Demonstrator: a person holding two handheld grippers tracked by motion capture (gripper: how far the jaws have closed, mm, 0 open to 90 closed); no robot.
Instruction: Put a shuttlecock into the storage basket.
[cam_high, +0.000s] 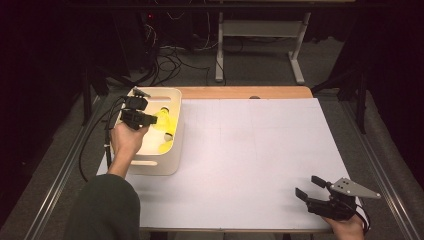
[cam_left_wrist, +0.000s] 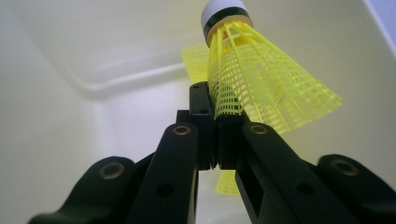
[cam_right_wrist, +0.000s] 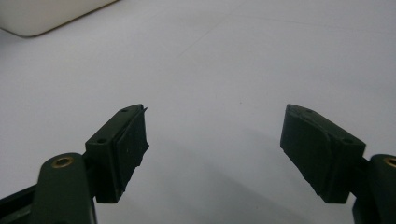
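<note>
A: What is held by the left gripper (cam_high: 141, 119)?

B: A yellow shuttlecock (cam_left_wrist: 261, 81) is pinched by its skirt edge between the closed jaws, cork end pointing away. It is held inside the cream bin (cam_high: 172, 165) at the far left of the table (cam_high: 250, 160). More yellow shuttlecocks (cam_high: 166, 146) are seen lying in the bin beneath it.

A: And the right gripper (cam_high: 311, 189)?

B: It is rested at the near right corner, jaws spread wide, nothing between them.

A: Which step is judged to be in hand?

B: Either a placing into the bin or a lifting out; which one cannot be told. For placing, the jaws need only be opened low over the bin floor; for lifting out, the skirt must be kept clear of the bin wall.
</note>
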